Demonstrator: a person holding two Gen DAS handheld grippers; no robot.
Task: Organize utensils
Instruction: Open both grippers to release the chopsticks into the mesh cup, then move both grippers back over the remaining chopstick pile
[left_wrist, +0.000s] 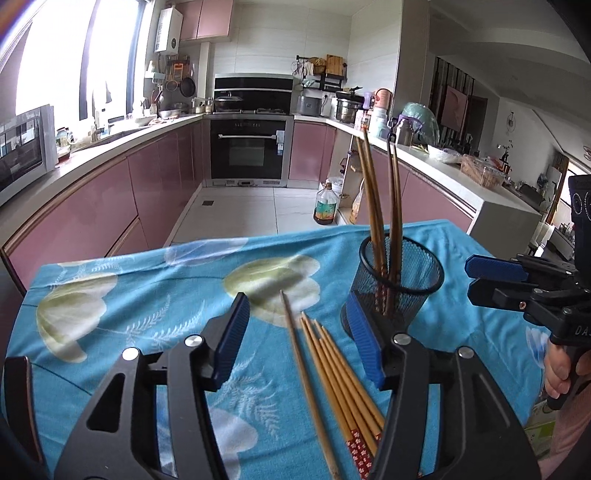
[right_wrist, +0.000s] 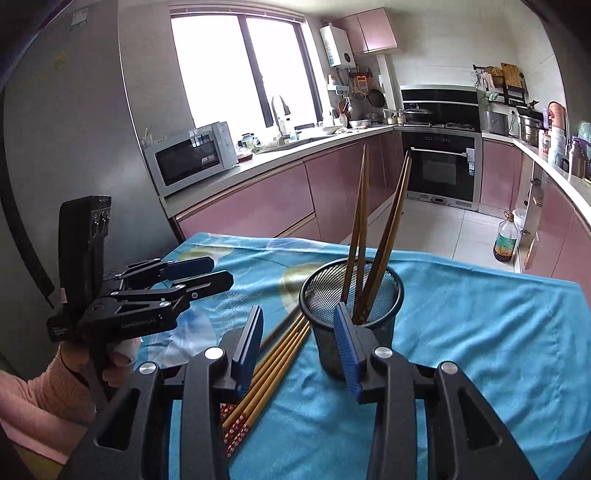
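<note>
Loose chopsticks on cloth | four in mesh cup | both grippers empty

A kitchen lined with pink cabinets.
We see a microwave on the bench by the window, a black oven at the far wall, and an oil bottle on the floor.

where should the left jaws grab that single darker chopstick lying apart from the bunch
Grip the darker chopstick along its middle, coming down from above with the jaws straddling it crosswise. It lies flat on the blue cloth, with a narrow gap to the lighter chopsticks beside it, widest toward its far tip, so favour that end.
</note>
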